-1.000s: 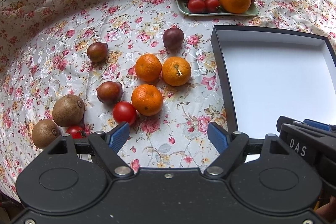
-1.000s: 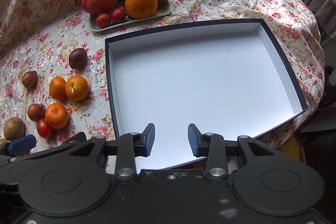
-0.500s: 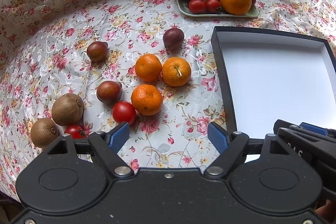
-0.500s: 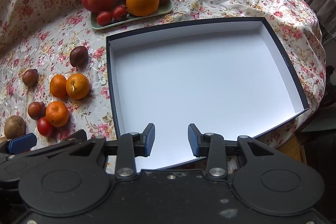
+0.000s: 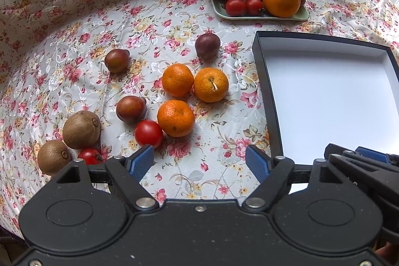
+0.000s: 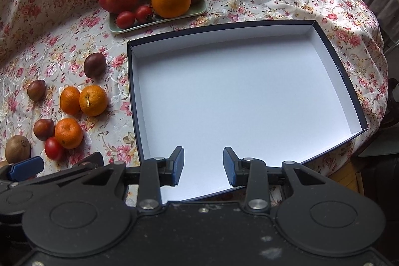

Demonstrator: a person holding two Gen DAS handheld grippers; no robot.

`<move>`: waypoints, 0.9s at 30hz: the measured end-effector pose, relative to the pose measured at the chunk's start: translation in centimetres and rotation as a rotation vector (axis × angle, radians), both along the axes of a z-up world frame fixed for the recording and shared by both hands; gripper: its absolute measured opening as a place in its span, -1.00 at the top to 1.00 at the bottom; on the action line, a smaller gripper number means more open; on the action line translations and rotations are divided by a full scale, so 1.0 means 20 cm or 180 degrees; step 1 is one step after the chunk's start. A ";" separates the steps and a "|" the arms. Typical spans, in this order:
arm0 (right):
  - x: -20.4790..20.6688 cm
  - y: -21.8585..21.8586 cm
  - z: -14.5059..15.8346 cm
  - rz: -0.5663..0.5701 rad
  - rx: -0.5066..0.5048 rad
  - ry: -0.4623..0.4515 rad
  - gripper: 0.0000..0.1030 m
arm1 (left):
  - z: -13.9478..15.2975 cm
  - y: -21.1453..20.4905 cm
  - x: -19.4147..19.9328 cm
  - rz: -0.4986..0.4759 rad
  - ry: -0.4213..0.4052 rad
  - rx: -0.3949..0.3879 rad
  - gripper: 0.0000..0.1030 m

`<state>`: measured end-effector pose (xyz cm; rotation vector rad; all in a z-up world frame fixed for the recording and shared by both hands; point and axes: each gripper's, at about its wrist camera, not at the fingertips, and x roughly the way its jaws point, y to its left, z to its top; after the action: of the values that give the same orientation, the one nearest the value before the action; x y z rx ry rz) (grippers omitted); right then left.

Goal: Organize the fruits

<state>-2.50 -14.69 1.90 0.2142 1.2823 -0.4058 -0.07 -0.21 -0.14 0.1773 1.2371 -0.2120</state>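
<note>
Blue-padded left gripper (image 5: 199, 161) fingers wide above tablecloth (image 5: 74, 41)

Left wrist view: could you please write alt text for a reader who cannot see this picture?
The open left gripper hovers above loose fruit on a floral tablecloth: three mandarins, plums, tomatoes, kiwis. An empty white box lies on the right, a full fruit tray behind.

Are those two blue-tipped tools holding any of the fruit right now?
No. The left tool and right tool are both open with nothing between their fingers.
</note>
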 end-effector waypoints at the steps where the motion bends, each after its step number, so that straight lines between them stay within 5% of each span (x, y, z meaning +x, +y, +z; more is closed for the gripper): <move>1: 0.00 0.00 0.00 0.0009 -0.0002 0.0002 0.28 | 0.00 0.00 0.00 0.0007 0.0001 -0.0004 -0.56; 27: 0.06 0.20 0.03 0.0226 0.0063 -0.0110 0.28 | 0.01 0.25 0.06 0.0478 -0.0019 -0.0053 -0.55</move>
<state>-1.38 -10.73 2.47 0.1910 1.2566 -0.3276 1.07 4.81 0.05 0.0702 1.2366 -0.0916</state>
